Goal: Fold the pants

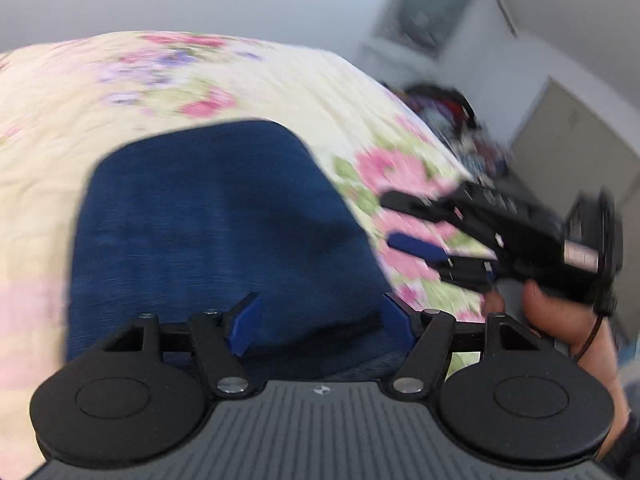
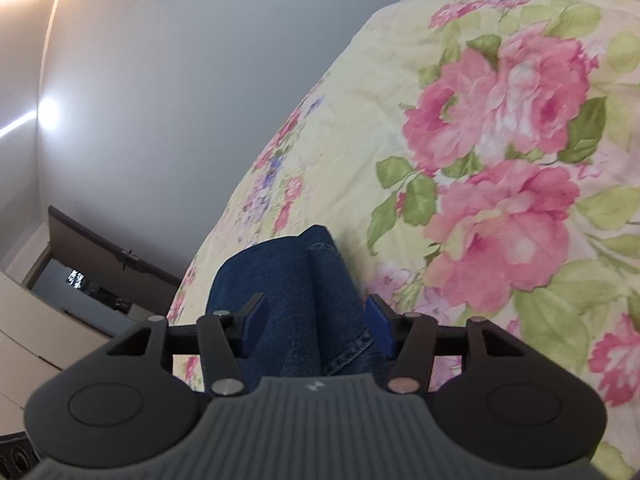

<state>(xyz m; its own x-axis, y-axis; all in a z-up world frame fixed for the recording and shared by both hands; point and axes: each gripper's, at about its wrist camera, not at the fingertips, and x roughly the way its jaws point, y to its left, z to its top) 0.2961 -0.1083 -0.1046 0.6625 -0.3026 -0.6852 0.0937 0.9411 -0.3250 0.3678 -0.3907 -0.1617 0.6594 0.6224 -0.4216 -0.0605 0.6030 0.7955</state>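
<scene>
Dark blue denim pants (image 1: 216, 224) lie folded on a floral bedspread (image 1: 120, 92). My left gripper (image 1: 320, 324) is open, its blue pads wide apart, just above the near edge of the pants. The view is motion-blurred. My right gripper (image 1: 404, 222) shows at the right of the left wrist view, held in a hand, jaws apart and empty over the bedspread beside the pants. In the right wrist view the right gripper (image 2: 316, 326) is open over the pants (image 2: 292, 292), with a seam and stitched edge showing between the pads.
The bed (image 2: 500, 140) with pink rose print fills most of both views. A grey wall (image 2: 160, 100) rises behind it. A pile of dark clutter (image 1: 448, 116) sits past the bed's far right. A pale cabinet (image 1: 572, 140) stands beyond. A dark doorway and drawers (image 2: 80, 276) are at lower left.
</scene>
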